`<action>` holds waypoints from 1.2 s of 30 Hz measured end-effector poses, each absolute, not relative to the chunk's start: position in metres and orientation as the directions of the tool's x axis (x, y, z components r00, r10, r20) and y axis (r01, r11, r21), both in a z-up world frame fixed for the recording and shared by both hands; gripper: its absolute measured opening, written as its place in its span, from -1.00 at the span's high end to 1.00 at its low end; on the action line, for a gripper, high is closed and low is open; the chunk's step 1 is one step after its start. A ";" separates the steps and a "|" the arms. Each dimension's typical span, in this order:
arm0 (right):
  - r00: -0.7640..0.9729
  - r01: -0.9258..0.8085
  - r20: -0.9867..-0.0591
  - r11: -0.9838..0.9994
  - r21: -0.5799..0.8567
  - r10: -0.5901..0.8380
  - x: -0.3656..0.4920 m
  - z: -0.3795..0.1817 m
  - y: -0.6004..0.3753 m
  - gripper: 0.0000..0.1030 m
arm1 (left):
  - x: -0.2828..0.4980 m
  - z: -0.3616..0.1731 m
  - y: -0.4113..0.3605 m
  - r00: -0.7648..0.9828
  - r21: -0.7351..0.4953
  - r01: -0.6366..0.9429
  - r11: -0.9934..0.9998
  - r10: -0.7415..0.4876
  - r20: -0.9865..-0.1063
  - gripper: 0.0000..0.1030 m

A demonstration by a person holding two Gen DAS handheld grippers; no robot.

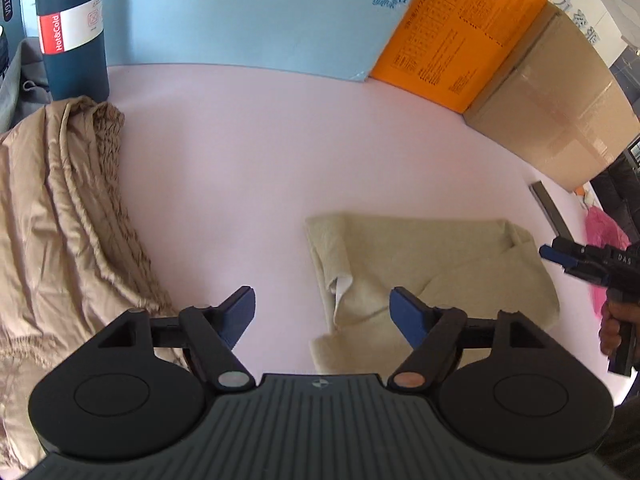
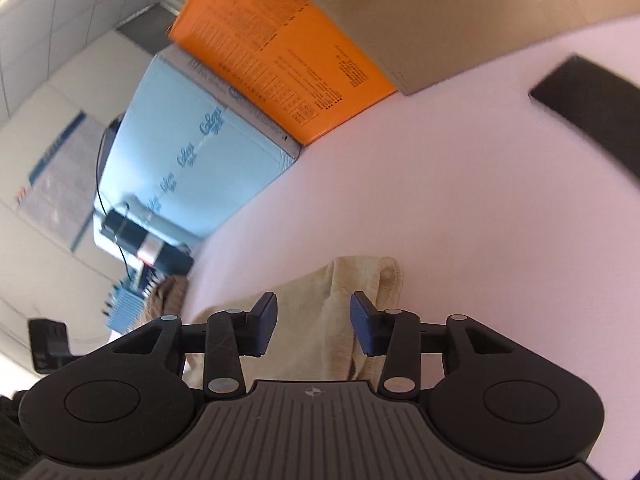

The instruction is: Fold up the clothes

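We saw a pink table (image 1: 248, 168) filling most of both views. Along its far edge, from 11 to 2 o'clock in the left wrist view, stood a blue box (image 1: 240, 16), an orange box (image 1: 460, 36) and a brown carton (image 1: 560, 100), side by side and touching. In the right wrist view the same row ran tilted, approx 9 to 1 o'clock.

At 9 o'clock in the left view a tan garment (image 1: 60, 220) lay bunched and creased at the table's left side, w/ a dark teal flask (image 1: 72, 32) upright just behind it at 11.

The cream cloth (image 1: 432, 272) lay at approx 4 o'clock in that view, partly folded, one flap turned over itself, flat on the table and well apart from the tan garment. In the right view it sat at 6 o'clock, rumpled, its hemmed edge up at 12 of the pile.

The left gripper (image 1: 322, 312) hovered w/ jaws spread wide, nothing between them; its right finger overlapped the cloth's near-left edge in the view, contact unclear. The right gripper (image 2: 313, 328) was also spread, the cloth showing in the gap between the pads, not pinched. From the left view it sat at 3 o'clock, just beside the cloth's right edge, held by a hand (image 1: 614, 326).

A dark strip (image 2: 592, 108) lay at 2 o'clock in the right view, blurred.
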State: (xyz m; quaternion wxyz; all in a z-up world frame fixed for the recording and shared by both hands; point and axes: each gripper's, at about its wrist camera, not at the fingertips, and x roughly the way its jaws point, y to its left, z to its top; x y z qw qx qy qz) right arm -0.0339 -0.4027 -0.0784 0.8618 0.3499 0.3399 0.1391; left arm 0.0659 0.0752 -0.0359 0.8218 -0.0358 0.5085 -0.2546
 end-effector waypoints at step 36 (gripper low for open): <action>0.743 -0.098 -0.587 0.920 0.379 0.321 -0.007 -0.043 -0.382 0.89 | 0.082 -0.037 0.027 0.581 -0.110 0.426 0.898 -0.365 -0.728 0.93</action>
